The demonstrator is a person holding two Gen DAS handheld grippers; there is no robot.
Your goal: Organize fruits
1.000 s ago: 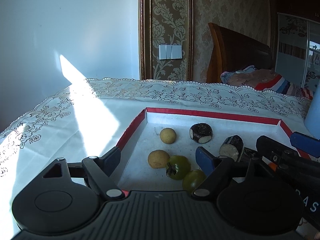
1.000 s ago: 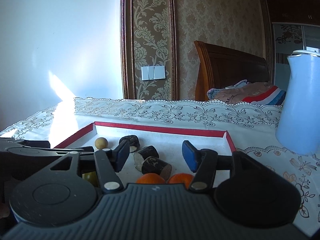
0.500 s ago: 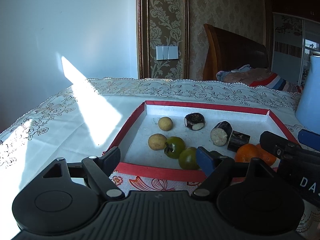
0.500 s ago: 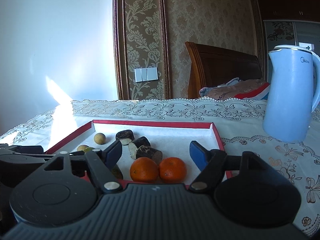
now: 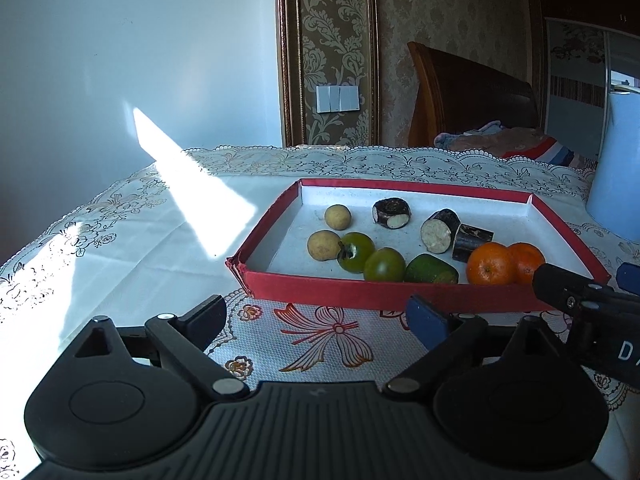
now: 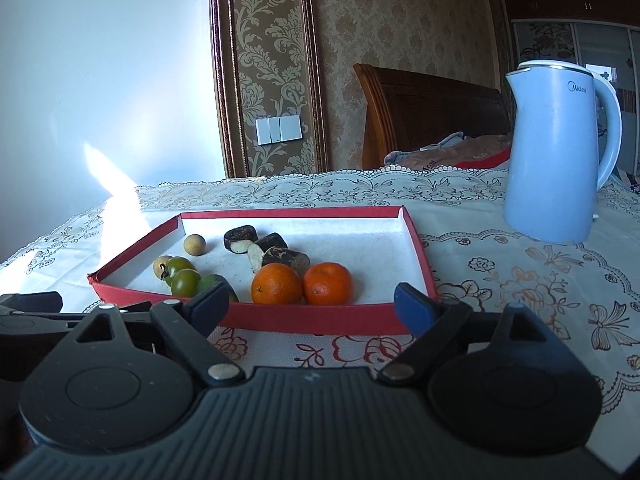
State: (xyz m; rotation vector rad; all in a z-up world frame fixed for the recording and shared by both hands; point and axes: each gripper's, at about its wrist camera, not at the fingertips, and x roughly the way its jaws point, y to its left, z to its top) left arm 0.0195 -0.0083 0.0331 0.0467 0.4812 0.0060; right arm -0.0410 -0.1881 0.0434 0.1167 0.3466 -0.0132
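A shallow red tray (image 5: 360,291) (image 6: 320,318) with a white floor holds the fruit. Two oranges (image 5: 491,264) (image 6: 277,284) sit at its near right, several green fruits (image 5: 385,265) (image 6: 185,282) at the near middle, two small tan round fruits (image 5: 337,217) (image 6: 195,245) at the left, and dark sugarcane pieces (image 5: 439,231) (image 6: 285,258) behind. My left gripper (image 5: 320,316) hovers over the tablecloth just short of the tray, jaws opening, nothing between them. My right gripper (image 6: 310,306) is at the tray's near wall, jaws opening and empty; it shows at the right edge of the left wrist view (image 5: 580,296).
A light blue electric kettle (image 6: 556,156) (image 5: 618,184) stands on the table right of the tray. The lace-patterned tablecloth (image 5: 320,332) covers the table; a bright sun patch (image 5: 200,200) lies left. A wooden headboard (image 6: 428,112) and bedding rise behind the table.
Both grippers have pulled back from over the tray to in front of its near wall. Their jaws have spread wider, the right one most. The fruit stays in the tray.
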